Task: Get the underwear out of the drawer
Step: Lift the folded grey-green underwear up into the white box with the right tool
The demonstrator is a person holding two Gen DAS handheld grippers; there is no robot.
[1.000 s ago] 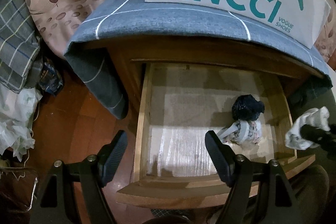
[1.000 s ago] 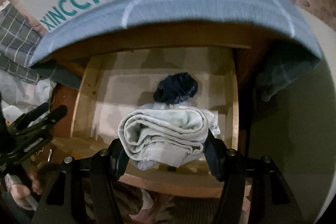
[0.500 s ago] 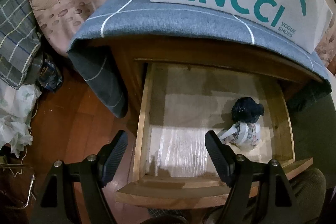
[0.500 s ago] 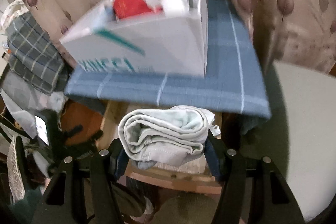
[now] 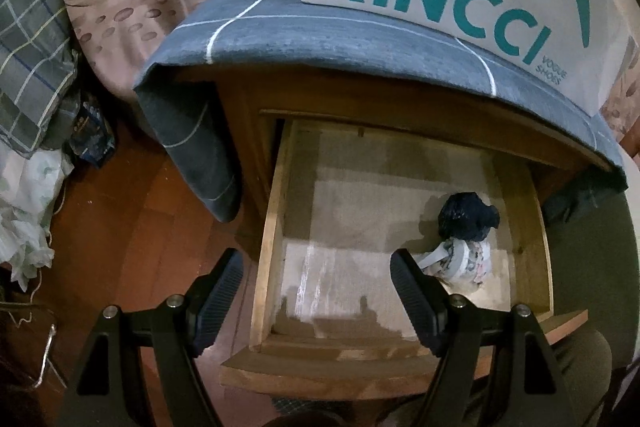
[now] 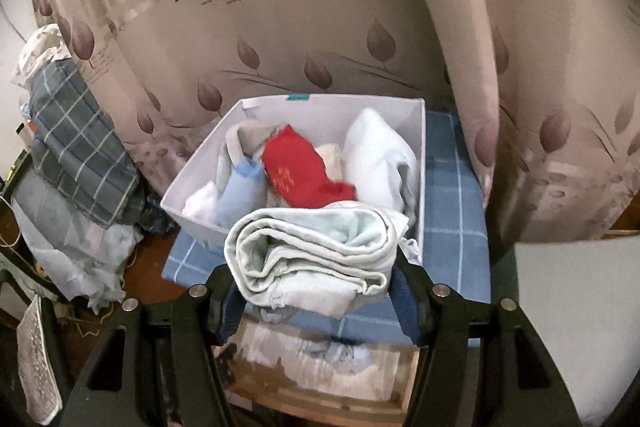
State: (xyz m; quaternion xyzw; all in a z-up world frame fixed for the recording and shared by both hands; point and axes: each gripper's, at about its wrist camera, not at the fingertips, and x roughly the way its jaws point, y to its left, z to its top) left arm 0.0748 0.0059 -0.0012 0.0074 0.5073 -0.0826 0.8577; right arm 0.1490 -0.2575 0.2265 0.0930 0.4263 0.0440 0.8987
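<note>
The right gripper [image 6: 314,281] clamps a pale rolled bundle of underwear [image 6: 316,255], held above the blue checked cloth [image 6: 452,227] just in front of a white shoe box [image 6: 418,147] already filled with folded garments, one of them red [image 6: 304,173]; the left gripper [image 5: 316,297] hangs spread wide and empty over the open wooden drawer [image 5: 272,227], where a dark bundle [image 5: 466,215] and a patterned roll [image 5: 464,261] lie touching near its right side.
</note>
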